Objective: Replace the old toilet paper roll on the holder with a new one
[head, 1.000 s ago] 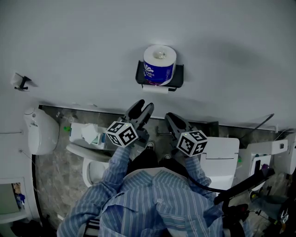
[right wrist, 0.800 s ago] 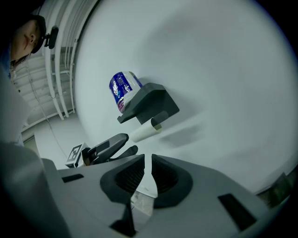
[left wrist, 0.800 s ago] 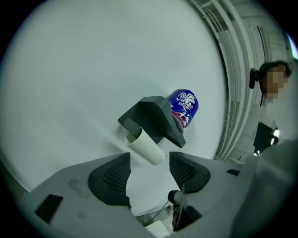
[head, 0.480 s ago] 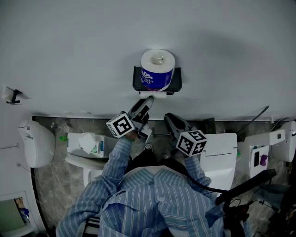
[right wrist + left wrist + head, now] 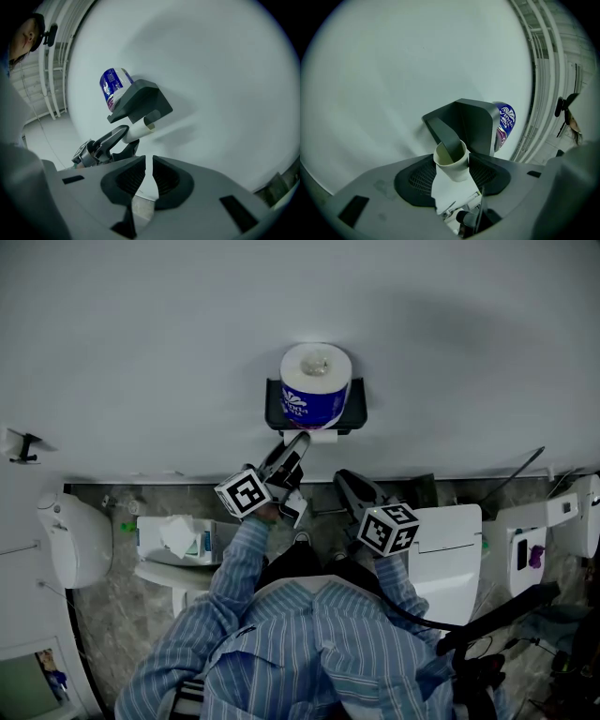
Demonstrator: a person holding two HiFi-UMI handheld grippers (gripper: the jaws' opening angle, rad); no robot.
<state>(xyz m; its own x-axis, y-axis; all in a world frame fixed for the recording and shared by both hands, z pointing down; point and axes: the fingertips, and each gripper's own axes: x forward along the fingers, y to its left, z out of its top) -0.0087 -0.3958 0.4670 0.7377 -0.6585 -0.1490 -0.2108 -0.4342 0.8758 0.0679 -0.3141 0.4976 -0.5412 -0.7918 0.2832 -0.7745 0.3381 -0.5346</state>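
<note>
A dark holder (image 5: 273, 407) is fixed to the white wall, and a new roll in a blue wrapper (image 5: 316, 381) stands on its top shelf. Under it, the old cardboard tube (image 5: 451, 163) with a scrap of paper hangs on the holder's arm (image 5: 446, 136). My left gripper (image 5: 298, 442) reaches up to the tube. Its jaws are closing with the tube between them, and I see no firm squeeze. The right gripper view shows the tube (image 5: 138, 131) between the left gripper's fingers (image 5: 114, 134). My right gripper (image 5: 343, 480) hovers lower right, shut and empty.
Below the holder, a toilet (image 5: 173, 589) stands at left with a tissue pack (image 5: 176, 533) on its tank. A white dispenser (image 5: 71, 538) hangs at far left, and a white unit (image 5: 450, 545) is at right. A small hook (image 5: 21, 442) sticks out of the wall.
My left gripper has moved up to the holder's underside and rolled, so its jaws now stand around the old tube. The right gripper has stayed put.
</note>
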